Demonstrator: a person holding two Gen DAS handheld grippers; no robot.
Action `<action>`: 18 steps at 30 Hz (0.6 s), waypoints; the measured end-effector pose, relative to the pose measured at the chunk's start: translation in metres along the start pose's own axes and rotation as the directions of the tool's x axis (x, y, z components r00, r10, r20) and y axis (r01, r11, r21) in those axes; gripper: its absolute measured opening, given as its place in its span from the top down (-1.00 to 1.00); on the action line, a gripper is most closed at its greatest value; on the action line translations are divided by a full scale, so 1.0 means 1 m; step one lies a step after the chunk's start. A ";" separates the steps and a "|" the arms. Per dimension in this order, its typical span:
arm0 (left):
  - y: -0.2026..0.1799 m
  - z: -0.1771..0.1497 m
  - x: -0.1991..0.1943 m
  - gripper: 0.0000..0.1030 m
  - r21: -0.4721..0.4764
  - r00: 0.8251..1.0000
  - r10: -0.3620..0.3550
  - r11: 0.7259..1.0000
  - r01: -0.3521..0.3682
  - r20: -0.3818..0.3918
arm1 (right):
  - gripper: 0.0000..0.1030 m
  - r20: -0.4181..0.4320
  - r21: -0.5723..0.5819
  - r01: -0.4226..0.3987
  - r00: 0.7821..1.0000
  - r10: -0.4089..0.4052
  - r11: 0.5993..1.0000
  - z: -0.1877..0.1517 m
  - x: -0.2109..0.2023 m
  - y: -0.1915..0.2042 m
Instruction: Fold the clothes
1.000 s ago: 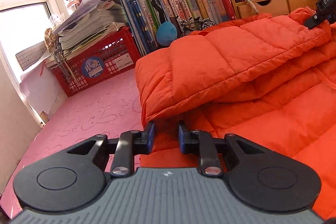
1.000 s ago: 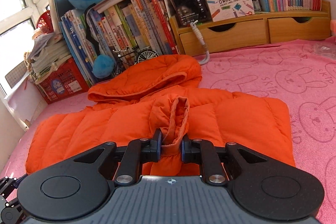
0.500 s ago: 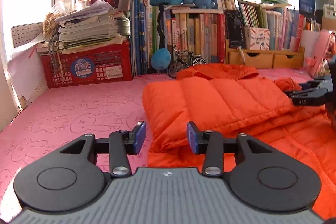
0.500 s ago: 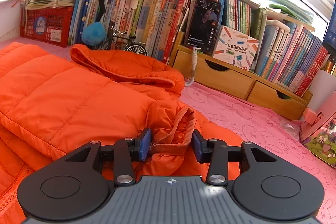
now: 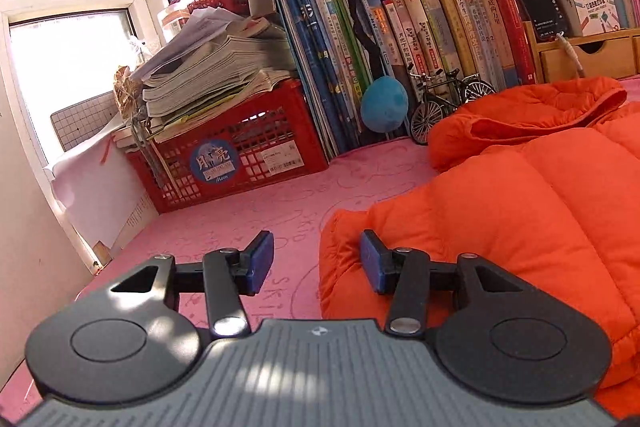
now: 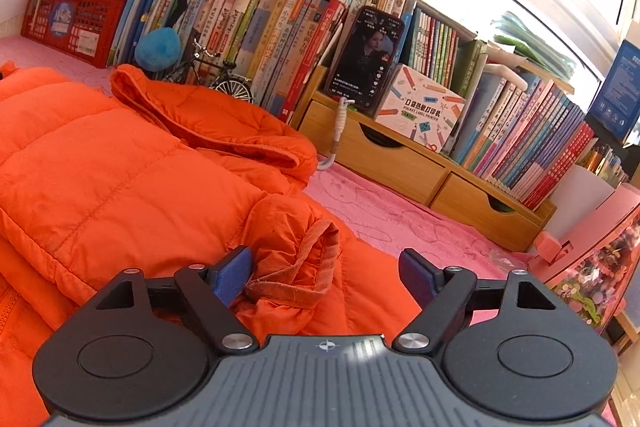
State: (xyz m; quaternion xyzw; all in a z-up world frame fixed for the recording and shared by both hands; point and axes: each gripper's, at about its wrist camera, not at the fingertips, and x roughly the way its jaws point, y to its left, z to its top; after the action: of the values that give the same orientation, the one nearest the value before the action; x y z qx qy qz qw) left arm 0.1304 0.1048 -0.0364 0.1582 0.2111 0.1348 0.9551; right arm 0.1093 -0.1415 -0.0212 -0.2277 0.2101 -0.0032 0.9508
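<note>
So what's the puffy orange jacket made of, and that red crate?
The orange jacket looks like thin, slightly shiny nylon-type fabric with soft filling: stitched lines split it into puffy sections. The red crate looks like hard moulded plastic, with a glossy open grid wall.

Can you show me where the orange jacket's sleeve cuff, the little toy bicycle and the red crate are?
sleeve cuff [image 6: 304,267]: right wrist view, on its crumpled opening.
toy bicycle [image 5: 430,109]: left wrist view, on the front wheel.
red crate [image 5: 256,151]: left wrist view, on its front lattice wall.
</note>
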 end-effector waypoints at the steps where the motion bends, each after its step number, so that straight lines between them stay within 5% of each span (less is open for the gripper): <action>1: -0.001 0.000 0.001 0.10 0.006 1.000 -0.009 1.000 0.009 -0.009 | -0.65 0.030 -0.020 0.030 0.999 -0.029 0.999 0.002 -0.005 0.000; 5: -0.008 0.000 0.007 0.10 0.040 0.999 -0.021 0.999 0.023 -0.042 | -1.00 0.221 -0.040 0.152 0.965 -0.139 0.988 0.016 -0.031 0.003; 8: -0.012 0.000 0.011 0.08 0.063 0.997 -0.038 0.997 0.043 -0.070 | -1.00 0.365 -0.033 0.165 0.920 -0.142 0.986 0.033 -0.047 0.017; 14: -0.001 -0.002 0.025 -0.01 -0.010 0.983 -0.113 0.994 0.113 -0.146 | -1.00 0.405 -0.250 -0.035 0.904 0.137 0.968 0.067 -0.042 0.103; 18: 0.015 -0.005 0.033 -0.22 -0.107 0.970 -0.159 0.984 0.141 -0.184 | -1.00 0.324 -0.298 -0.171 0.907 0.268 0.939 0.079 -0.034 0.145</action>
State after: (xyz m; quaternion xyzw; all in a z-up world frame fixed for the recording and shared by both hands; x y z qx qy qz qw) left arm 0.1538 0.1300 -0.0476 0.0831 0.3069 0.0865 0.9441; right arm 0.0968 0.0261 -0.0068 -0.3230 0.0556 0.1744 0.9285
